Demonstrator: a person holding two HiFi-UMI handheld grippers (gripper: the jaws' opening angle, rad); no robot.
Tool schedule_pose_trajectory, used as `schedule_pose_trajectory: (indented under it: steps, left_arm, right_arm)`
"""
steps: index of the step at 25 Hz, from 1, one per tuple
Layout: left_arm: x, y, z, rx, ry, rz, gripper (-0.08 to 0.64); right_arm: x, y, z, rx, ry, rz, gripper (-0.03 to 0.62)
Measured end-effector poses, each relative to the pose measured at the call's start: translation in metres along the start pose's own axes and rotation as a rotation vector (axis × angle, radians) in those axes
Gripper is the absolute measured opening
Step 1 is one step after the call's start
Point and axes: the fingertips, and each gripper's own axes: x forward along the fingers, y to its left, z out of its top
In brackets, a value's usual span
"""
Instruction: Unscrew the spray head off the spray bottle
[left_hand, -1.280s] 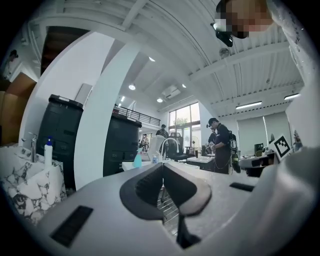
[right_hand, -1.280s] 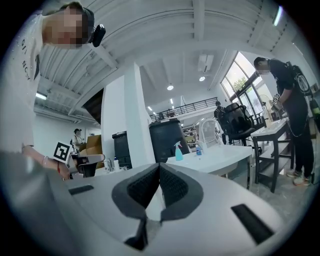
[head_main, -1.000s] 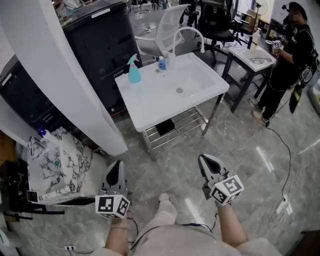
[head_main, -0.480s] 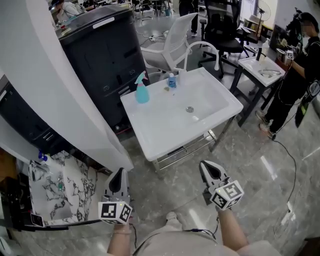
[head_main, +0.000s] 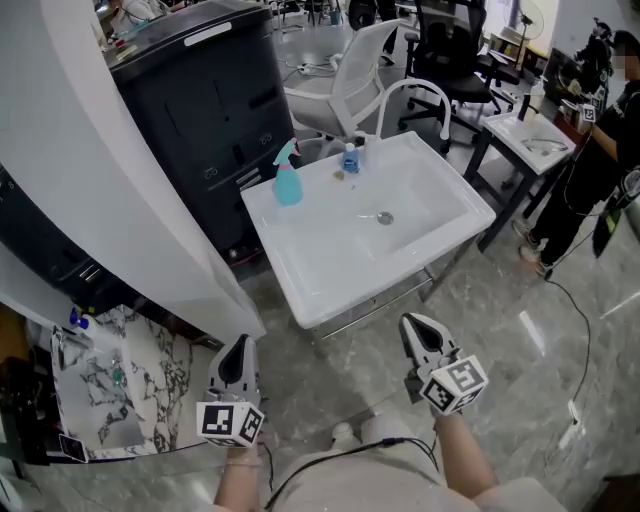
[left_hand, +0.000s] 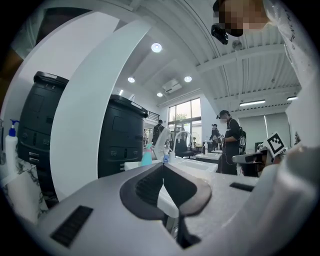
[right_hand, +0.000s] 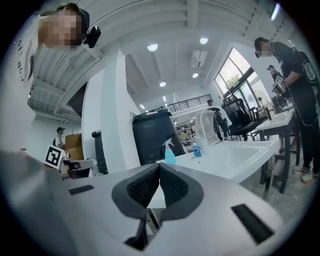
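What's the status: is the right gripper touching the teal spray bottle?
Apart. The head view shows the right gripper over the floor, short of the sink, while the teal spray bottle stands on its far corner.

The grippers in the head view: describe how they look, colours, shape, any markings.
The left gripper and right gripper look alike: pale grey bodies tapering to pointed jaws lined with dark ribbed pads. Each carries a white cube printed with black square markers at the hand end. A thin dark cable runs across the person's light-coloured clothing.
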Motion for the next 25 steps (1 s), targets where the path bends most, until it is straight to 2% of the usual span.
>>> schedule_pose_trajectory:
  steps: [4, 9, 16, 19, 22, 25]
  left_arm:
    - [0.002, 0.0, -0.005, -0.009, 0.004, -0.005, 0.005]
    - [0.01, 0.007, -0.008, -0.007, 0.006, 0.01, 0.005]
    - [0.034, 0.028, 0.001, 0.021, 0.001, 0.051, 0.005]
    - [0.052, 0.038, 0.0, 0.011, 0.002, 0.068, 0.005]
    - [0.072, 0.042, -0.003, 0.008, 0.006, 0.065, 0.005]
    - [0.094, 0.039, -0.002, 0.008, 0.025, 0.034, 0.005]
  right_arm:
    - [0.003, -0.002, 0.0, 0.024, -0.003, -0.007, 0.006]
    - [0.021, -0.004, 0.0, 0.005, 0.017, 0.017, 0.006]
    - [0.072, -0.016, 0.005, 0.005, 0.017, 0.066, 0.006]
    - [0.097, -0.018, 0.007, -0.003, 0.033, 0.105, 0.006]
    - [0.115, -0.019, 0.008, -0.037, 0.053, 0.148, 0.006]
    - [0.136, -0.029, 0.013, -0.046, 0.065, 0.155, 0.006]
